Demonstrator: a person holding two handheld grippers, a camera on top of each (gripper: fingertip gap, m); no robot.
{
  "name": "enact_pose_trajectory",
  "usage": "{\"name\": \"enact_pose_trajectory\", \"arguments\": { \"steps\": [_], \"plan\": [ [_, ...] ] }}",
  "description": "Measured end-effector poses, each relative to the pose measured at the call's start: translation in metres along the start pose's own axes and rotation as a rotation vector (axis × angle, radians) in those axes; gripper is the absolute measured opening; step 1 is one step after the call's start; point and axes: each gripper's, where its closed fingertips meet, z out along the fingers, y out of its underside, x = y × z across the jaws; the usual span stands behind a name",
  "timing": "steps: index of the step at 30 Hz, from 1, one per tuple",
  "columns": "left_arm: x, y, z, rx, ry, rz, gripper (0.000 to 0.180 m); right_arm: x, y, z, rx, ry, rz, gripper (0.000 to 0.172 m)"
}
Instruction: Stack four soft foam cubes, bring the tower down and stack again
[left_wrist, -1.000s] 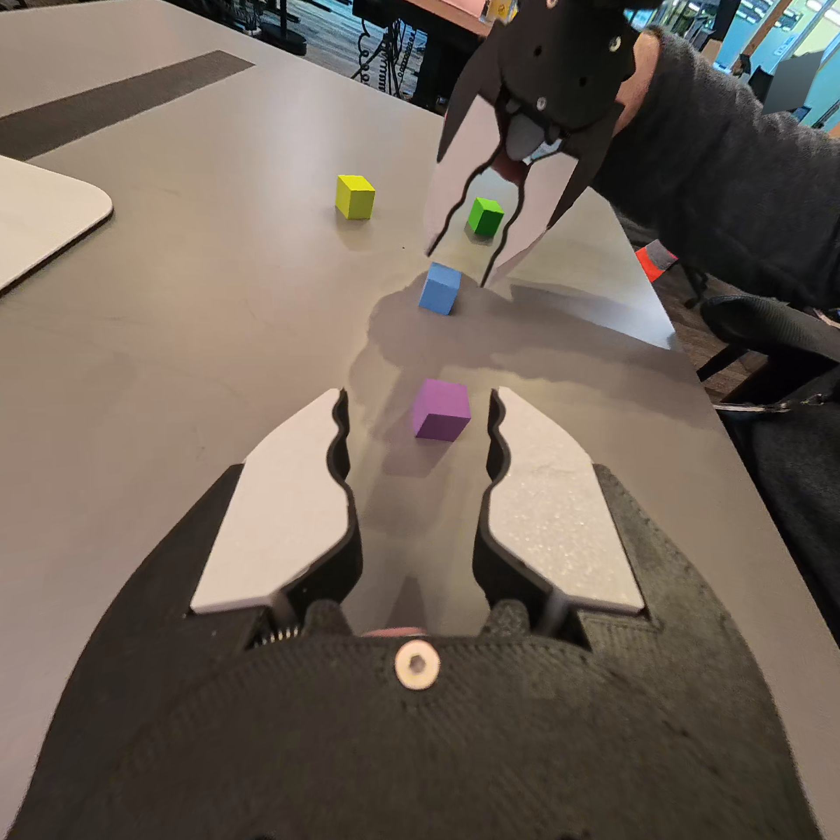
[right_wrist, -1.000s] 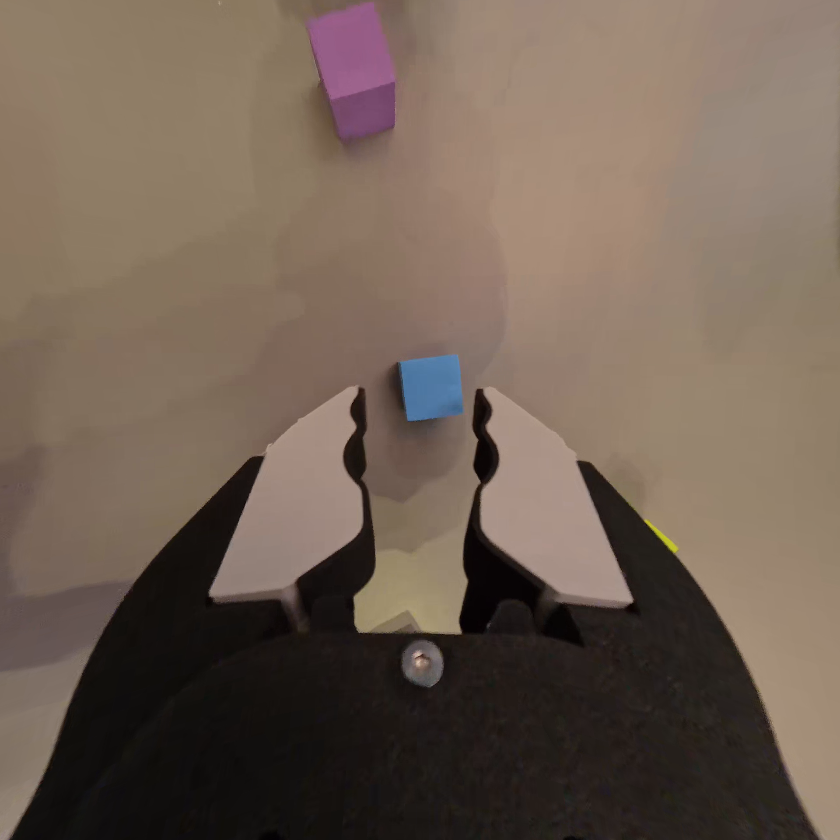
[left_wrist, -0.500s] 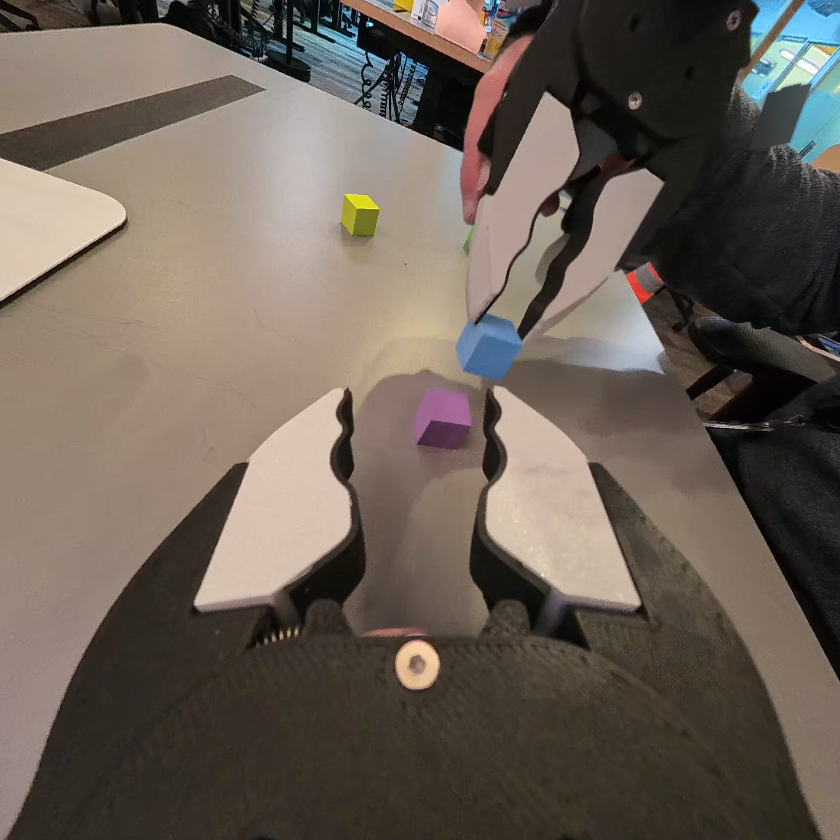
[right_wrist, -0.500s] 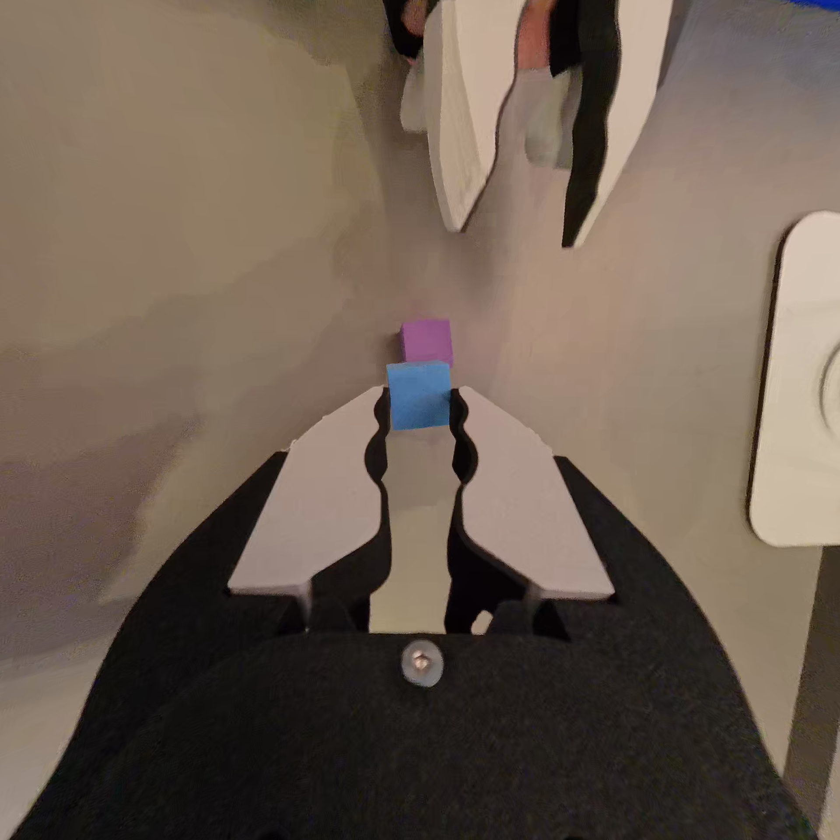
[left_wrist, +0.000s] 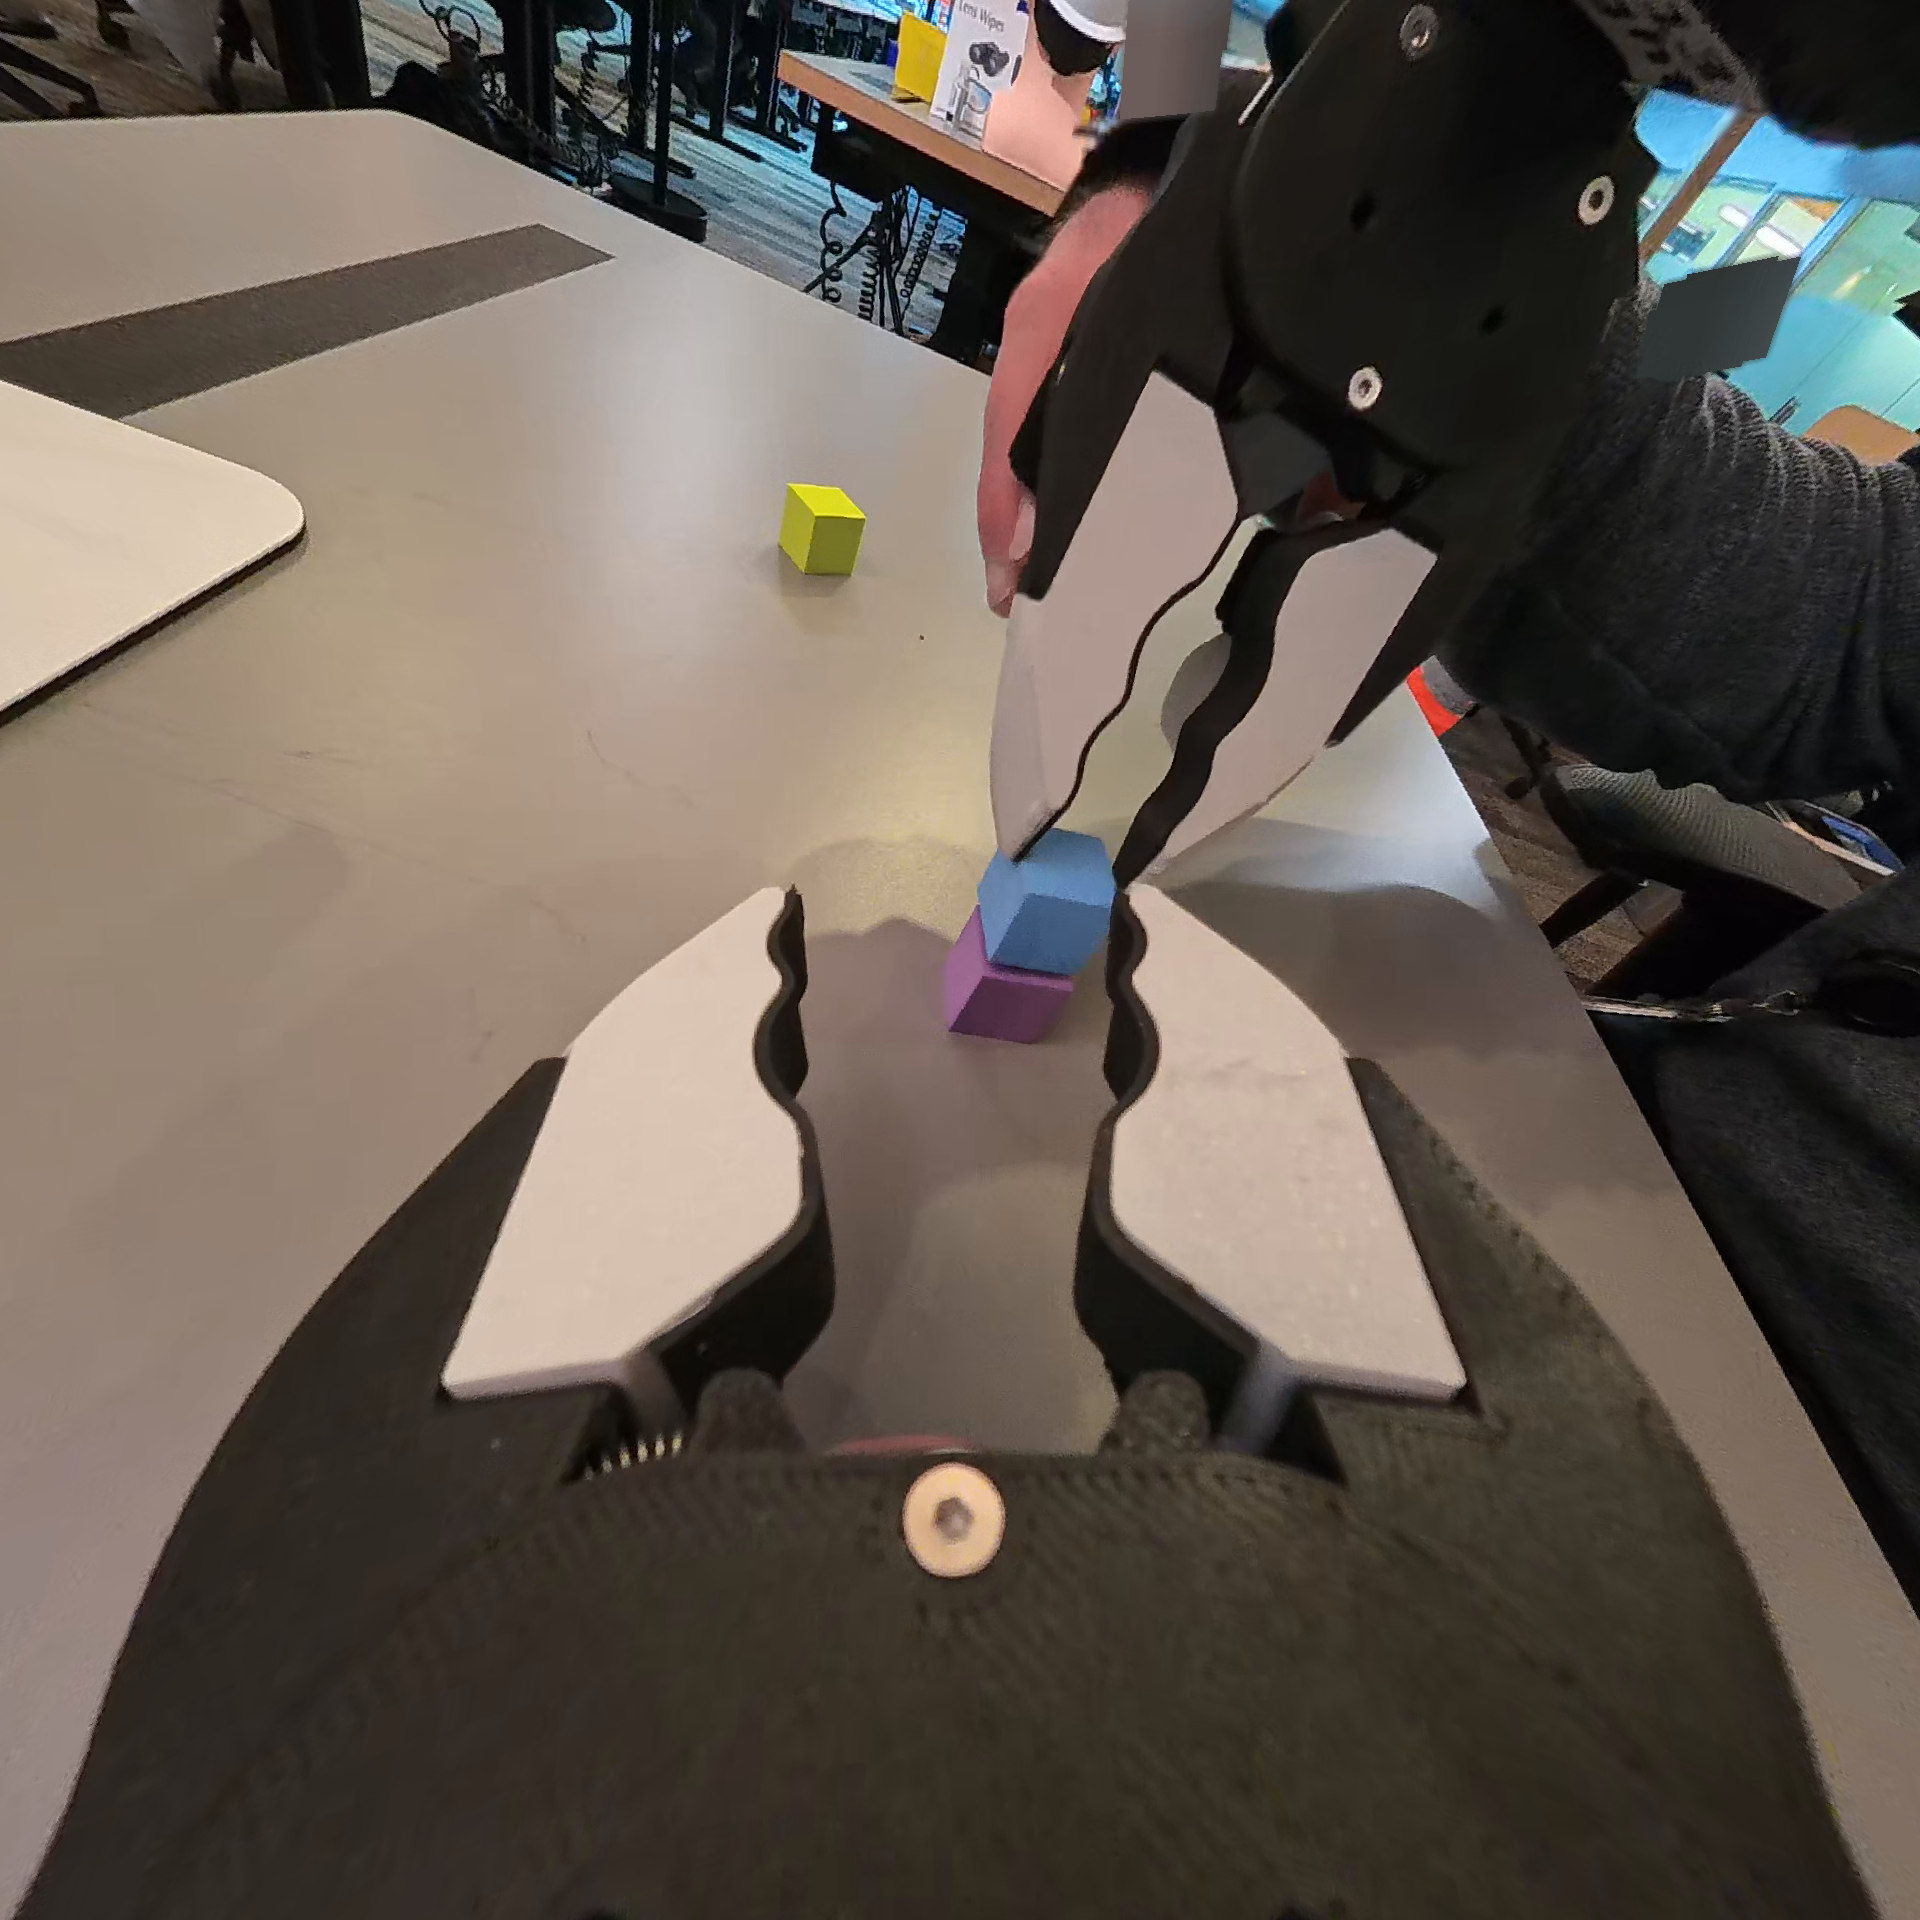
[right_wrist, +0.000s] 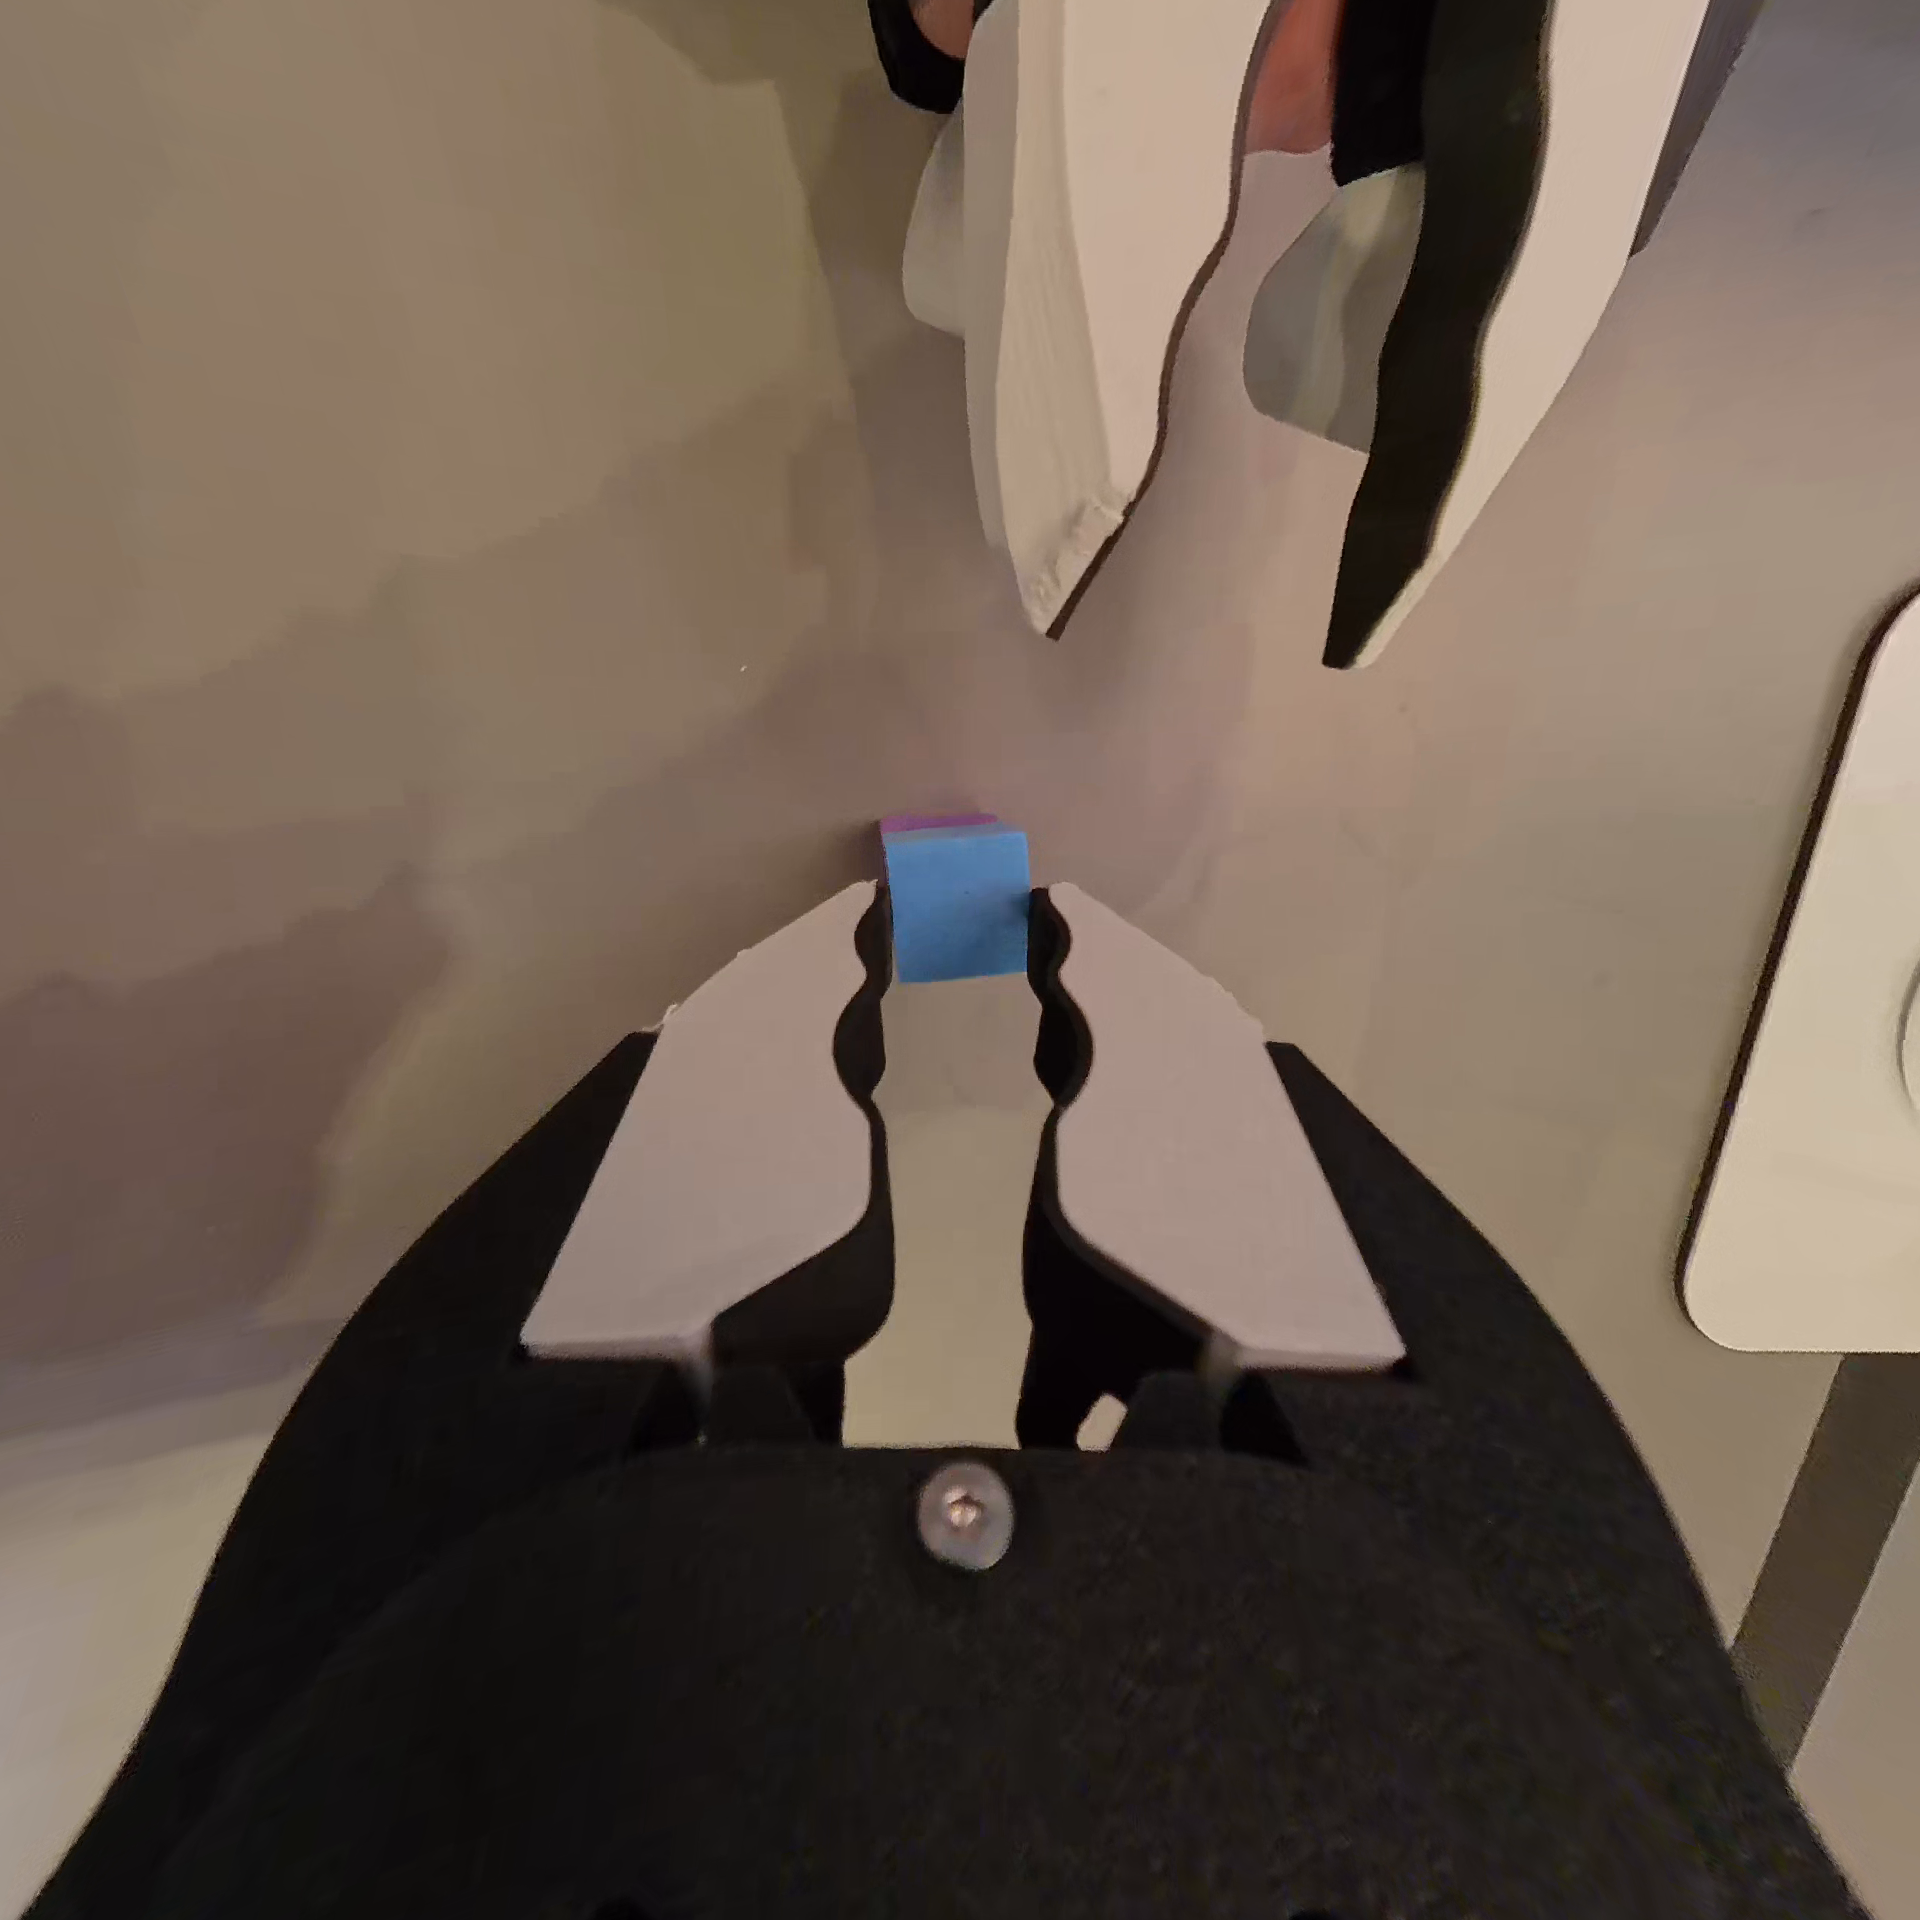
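While its fingers (right_wrist: 1049, 914) pinch it, blue cube (right_wrist: 958, 914) rests on purple cube (left_wrist: 1003, 997).

foam cubes in view: three
blue cube (left_wrist: 1044, 902): one, sitting on the purple cube, pinched between the pads of the right hand-held gripper (right_wrist: 961, 902)
purple cube (left_wrist: 1003, 995): one, on the bench (left_wrist: 468, 779)
yellow cube (left_wrist: 822, 529): one, alone, well apart from the stack
hand-held grippers: two; the left hand-held gripper (left_wrist: 956, 914) has its fingers apart, nothing between them
white boards (left_wrist: 94, 551): one
benches: one
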Motion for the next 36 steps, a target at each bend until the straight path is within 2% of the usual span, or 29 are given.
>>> {"name": "enact_pose_trajectory", "arguments": {
  "steps": [36],
  "plan": [
    [-0.0001,0.0006,0.0006,-0.006,0.007,-0.007,0.056,0.0006,-0.0019,0.0034,-0.006,0.010,0.056,0.025]
  ]
}}
